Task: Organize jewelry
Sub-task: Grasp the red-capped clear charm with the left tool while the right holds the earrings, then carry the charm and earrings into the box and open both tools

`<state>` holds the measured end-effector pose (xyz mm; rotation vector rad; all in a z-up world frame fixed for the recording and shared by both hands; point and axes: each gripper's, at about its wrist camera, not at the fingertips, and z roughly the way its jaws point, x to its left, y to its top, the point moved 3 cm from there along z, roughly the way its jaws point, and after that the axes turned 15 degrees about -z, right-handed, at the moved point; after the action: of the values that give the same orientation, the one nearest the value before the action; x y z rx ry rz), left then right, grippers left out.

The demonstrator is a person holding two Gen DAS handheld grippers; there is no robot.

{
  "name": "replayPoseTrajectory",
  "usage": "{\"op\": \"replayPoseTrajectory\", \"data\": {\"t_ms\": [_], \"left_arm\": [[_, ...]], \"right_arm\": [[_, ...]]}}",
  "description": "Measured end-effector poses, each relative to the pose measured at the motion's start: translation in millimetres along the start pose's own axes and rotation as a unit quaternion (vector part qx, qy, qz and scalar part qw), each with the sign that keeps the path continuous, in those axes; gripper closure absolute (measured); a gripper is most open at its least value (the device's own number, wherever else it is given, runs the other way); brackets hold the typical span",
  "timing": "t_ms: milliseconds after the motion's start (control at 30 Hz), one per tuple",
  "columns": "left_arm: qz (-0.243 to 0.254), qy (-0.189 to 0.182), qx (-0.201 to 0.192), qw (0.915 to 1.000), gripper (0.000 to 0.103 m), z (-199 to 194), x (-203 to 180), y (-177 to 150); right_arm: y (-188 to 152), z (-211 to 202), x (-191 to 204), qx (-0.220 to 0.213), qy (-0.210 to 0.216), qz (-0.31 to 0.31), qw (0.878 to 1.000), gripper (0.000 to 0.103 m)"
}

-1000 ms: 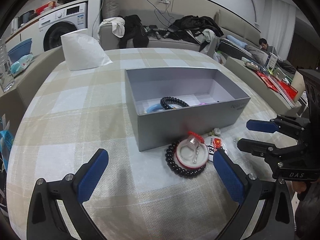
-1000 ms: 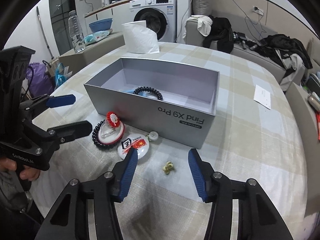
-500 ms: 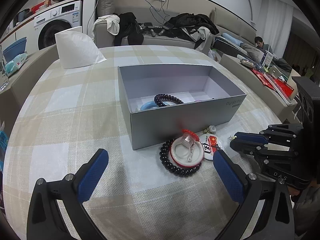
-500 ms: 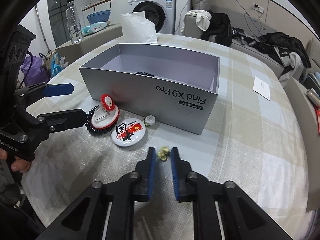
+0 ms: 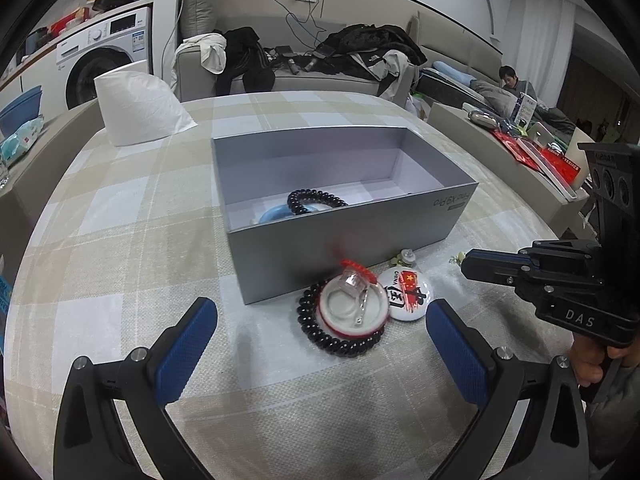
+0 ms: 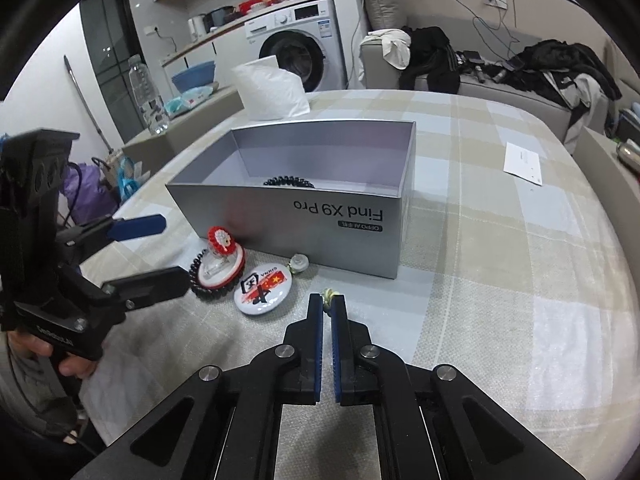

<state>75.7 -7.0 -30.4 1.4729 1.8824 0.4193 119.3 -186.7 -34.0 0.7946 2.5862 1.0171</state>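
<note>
Jewelry here means small loose pieces, and the one in hand is a tiny pale yellow-green charm (image 6: 329, 295), pinched at the very tips of our right gripper (image 6: 328, 312). Its jaws have just been closing and now stand almost together with the charm between the pad ends, low in the middle of the right wrist frame. We judge it very light, hard and a little slick, so a grip this near the tips could let it squirt out; holding it deeper in the pads would feel safer.

Outward from the claw, up and to the left, lie a round pin badge (image 6: 262, 290), a small pale bead piece (image 6: 298, 263), and a black bead bracelet (image 6: 200, 280) around a white dish with a red trinket (image 6: 221, 242). Above them, mid-frame, stands the grey box (image 6: 320, 216), another bead bracelet (image 6: 288, 181) already inside.

Our left gripper (image 5: 320, 344) hangs wide open and empty, low in its own frame, near the dish.
</note>
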Motion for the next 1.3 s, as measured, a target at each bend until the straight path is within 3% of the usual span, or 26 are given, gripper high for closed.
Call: {"op": "replayPoseTrajectory", "data": {"t_ms": [100,233,467,900,1300], "left_arm": [[0.004,0.0,0.006,1.0,0.02,4,-3,1],[0.004,-0.006,0.014,0.9999,0.057,8,-4,3],[0.003,-0.015,0.021,0.9997,0.086,12,-6,4],[0.015,-0.037,-0.016,0.9991,0.088,-11,-13,8],[0.007,-0.031,-0.071,0.997,0.088,-27,-16,32]], "right_arm": [[1,-5,-1,-0.019,0.017,0.008,1.0,0.1],[1,-6,-1,-0.03,0.03,0.016,0.999,0.1],[-1,-7,-3,-0.029,0.04,0.023,0.999,0.1],[6,-17,1,-0.048,0.035,0.017,0.998,0.1],[28,-47,5,-0.102,0.023,0.003,0.994,0.1]]}}
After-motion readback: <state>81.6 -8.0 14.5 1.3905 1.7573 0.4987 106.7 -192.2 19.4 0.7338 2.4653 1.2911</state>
